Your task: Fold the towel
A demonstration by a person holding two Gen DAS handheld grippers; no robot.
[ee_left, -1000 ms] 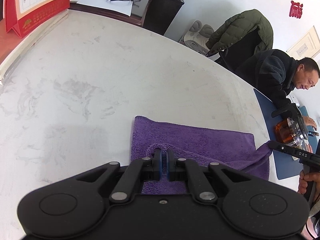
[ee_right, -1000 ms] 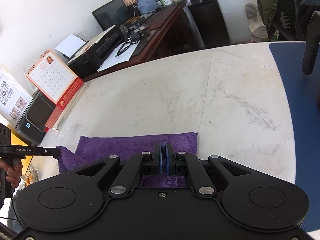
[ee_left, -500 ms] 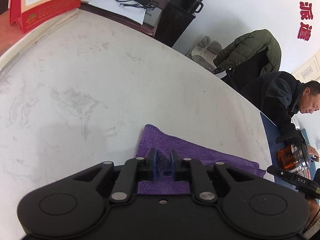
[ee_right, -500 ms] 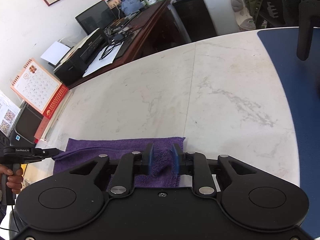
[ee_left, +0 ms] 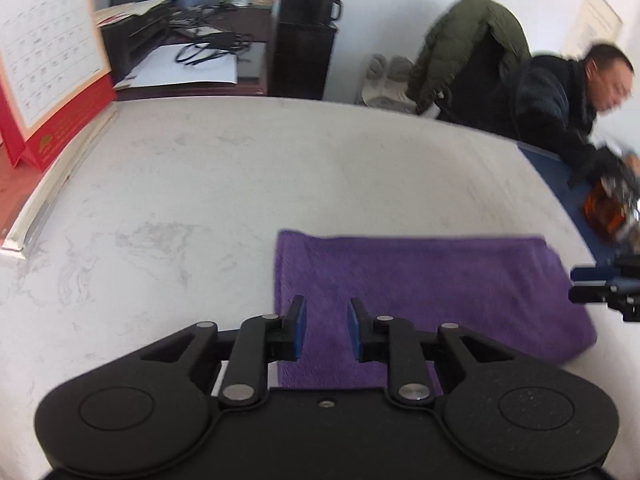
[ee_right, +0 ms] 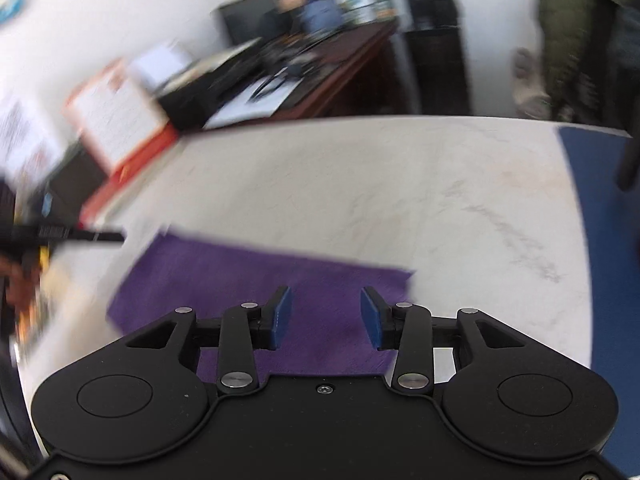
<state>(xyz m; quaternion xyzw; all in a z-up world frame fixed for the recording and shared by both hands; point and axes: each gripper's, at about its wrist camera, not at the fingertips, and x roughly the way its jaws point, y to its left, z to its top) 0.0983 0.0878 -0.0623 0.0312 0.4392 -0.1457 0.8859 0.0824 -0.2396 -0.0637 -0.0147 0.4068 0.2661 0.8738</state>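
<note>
towel (ee_left: 432,280): purple terry cloth, fuzzy pile, folded into a flat rectangle with soft, rounded edges; lies flat on the counter under and just ahead of both sets of jaws.
left gripper (ee_left: 326,330): black matte plastic linkage, silver pivot pins, blue flat pads; jaws parted and opening, nothing clamped; towel's left end shows through the gap, pads clear of the cloth.
right gripper (ee_right: 326,318): same build; jaws wider apart and opening, released; towel's right end lies below the gap, near its corner.
counter (ee_left: 240,184): white marble-look slab, smooth, faint grey veining, rounded edge; stretches ahead of both jaws.
blue mat (ee_right: 600,240): flat, dark blue, right of the right jaws, well clear of the towel.
calendar (ee_left: 48,56): desk tent type, white grid page on red card base; far ahead-left of the left jaws at the counter edge.
person (ee_left: 560,108): dark fleece sleeve, leaning on the counter, far ahead-right of the left jaws.
image quality: right wrist view motion-blurred, fine detail unclear.
</note>
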